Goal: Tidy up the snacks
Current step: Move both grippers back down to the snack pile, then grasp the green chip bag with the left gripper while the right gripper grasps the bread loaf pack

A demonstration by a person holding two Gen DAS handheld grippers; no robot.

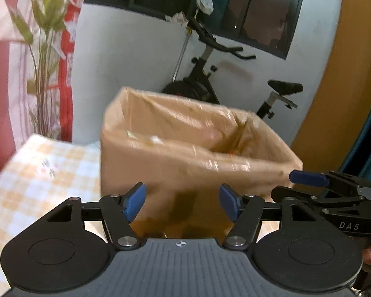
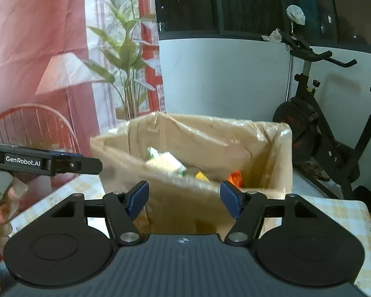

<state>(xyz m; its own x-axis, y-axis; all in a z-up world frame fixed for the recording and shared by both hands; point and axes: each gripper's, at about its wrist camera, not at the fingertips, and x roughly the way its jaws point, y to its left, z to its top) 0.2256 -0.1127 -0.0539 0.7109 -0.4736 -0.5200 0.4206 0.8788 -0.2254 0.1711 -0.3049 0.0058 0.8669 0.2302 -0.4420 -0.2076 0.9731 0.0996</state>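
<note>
In the left wrist view, the left gripper is pointing at the near wall of a cardboard box that is standing on a table with a checked cloth. Its blue pads are standing well apart with nothing between them, only the box wall showing behind the gap. The right gripper is reaching in from the right edge, near the box's right corner; from here I cannot tell how its jaws are standing. An exercise bike is standing behind the box against the white wall.

In the right wrist view, the right gripper is facing the same cardboard box, its jaws spread wide and gripping nothing. The snacks are lying inside the box: a white and green packet, a yellow one and an orange one, all blurred. The left gripper is showing side-on at the left edge, beside the box's left wall
</note>
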